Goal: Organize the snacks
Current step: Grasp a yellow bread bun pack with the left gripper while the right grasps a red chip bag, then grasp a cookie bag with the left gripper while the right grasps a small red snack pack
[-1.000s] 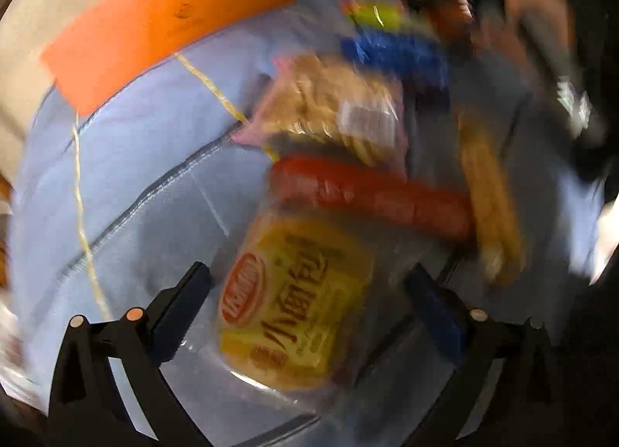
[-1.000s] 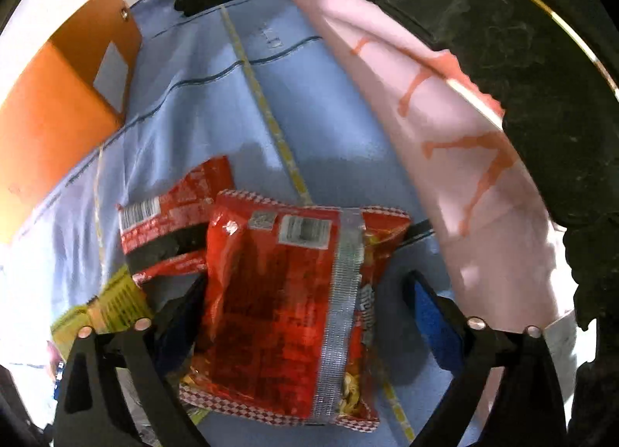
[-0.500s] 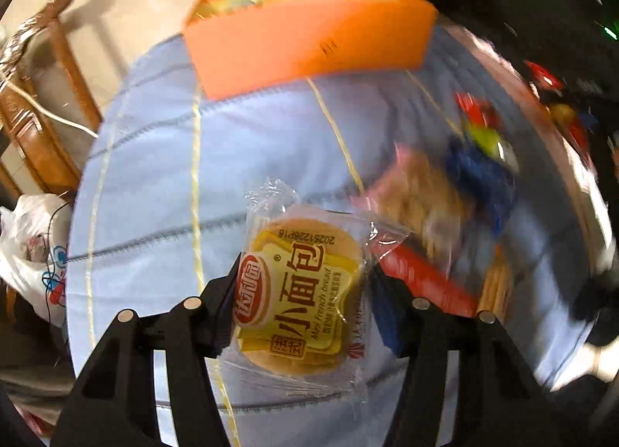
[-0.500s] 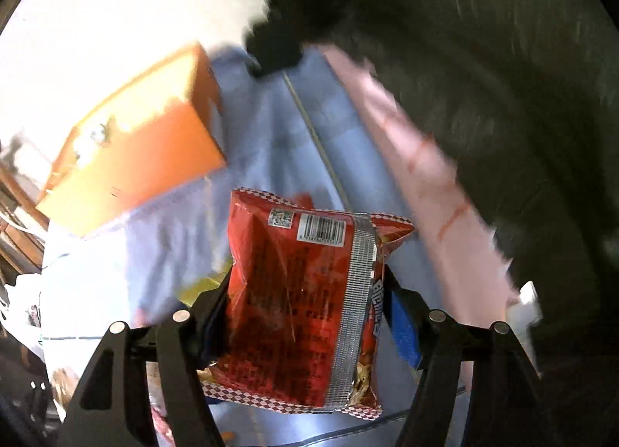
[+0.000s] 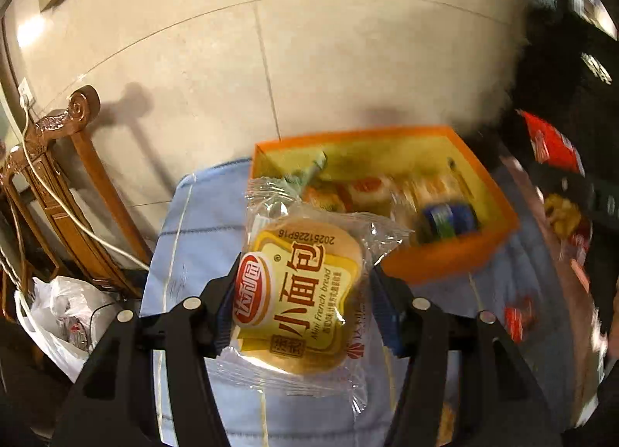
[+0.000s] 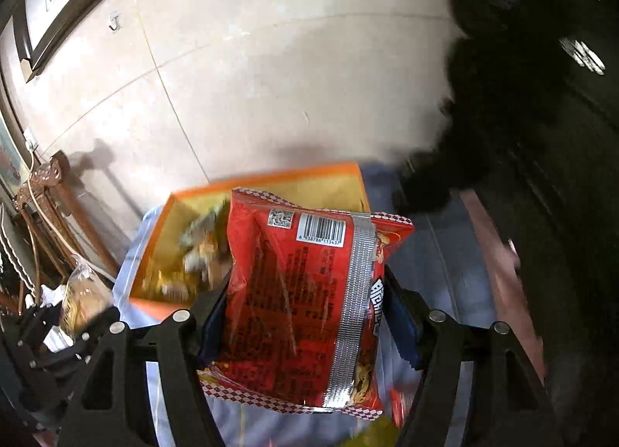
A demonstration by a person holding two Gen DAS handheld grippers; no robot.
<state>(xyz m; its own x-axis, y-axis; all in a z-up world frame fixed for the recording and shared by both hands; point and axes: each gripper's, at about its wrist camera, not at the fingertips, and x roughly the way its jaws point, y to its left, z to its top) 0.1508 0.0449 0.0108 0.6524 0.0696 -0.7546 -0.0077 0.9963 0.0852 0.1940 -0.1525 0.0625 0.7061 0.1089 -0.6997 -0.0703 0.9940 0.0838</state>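
My left gripper (image 5: 301, 303) is shut on a clear-wrapped yellow mini French bread pack (image 5: 298, 292), held in the air above the blue cloth (image 5: 193, 222). Just beyond it stands the orange box (image 5: 437, 257), which holds several snacks. In the right wrist view, my right gripper (image 6: 305, 323) is shut on a red snack bag (image 6: 305, 307) with a barcode and a silver seam, also lifted. The orange box (image 6: 154, 245) lies behind and to the left of that bag. The other gripper with the bread pack (image 6: 83, 303) shows at the left edge.
A carved wooden chair (image 5: 65, 184) with a white cable and a white plastic bag (image 5: 54, 315) stand left of the table. Loose red snack packs (image 5: 518, 319) lie on the cloth at the right. A tiled wall rises behind the box. A dark furry mass (image 6: 503, 98) fills the right side.
Both grippers closed on their packs and rose off the cloth, tilting up toward the orange box, whose open inside now shows. The wall and chair have come into view.
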